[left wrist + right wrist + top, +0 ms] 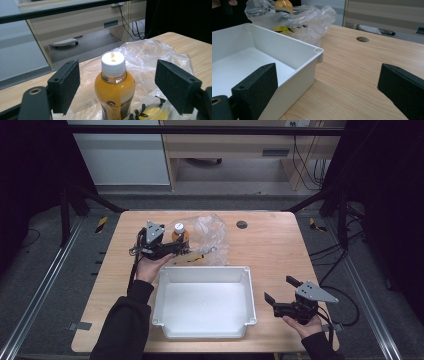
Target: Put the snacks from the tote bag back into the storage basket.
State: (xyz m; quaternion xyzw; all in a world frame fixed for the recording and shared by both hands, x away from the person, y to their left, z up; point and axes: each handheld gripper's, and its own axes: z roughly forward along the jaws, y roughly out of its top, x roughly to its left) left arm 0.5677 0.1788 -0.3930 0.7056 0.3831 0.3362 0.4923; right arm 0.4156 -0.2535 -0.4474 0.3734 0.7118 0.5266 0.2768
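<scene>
Nearest the high camera, the person's sleeves and hands come in from the bottom edge — the right hand (306,326) holds the right gripper (280,289) low over the bare wood at the table's (280,250) right front corner. Its jaws stand wide apart with nothing between them, just right of the white tray (202,270). From the right gripper view, the tray's near corner sits beside the left jaw and plain tabletop fills the gap.

That tray lies at the front middle of the table, with nothing inside.

Beyond its far rim, the left hand (150,267) holds the left gripper (183,248) at the edge of a crumpled clear bag (212,232). Its jaws are apart too, flanking an upright bottle (114,85) of orange drink with a white cap (113,63) — neither pad touches it. The bottle stands against the bag's folds; whether inside them I cannot tell. Something yellow (155,113) lies in the plastic beside it.

Farther back, a small dark round hole (242,224) marks the tabletop.
</scene>
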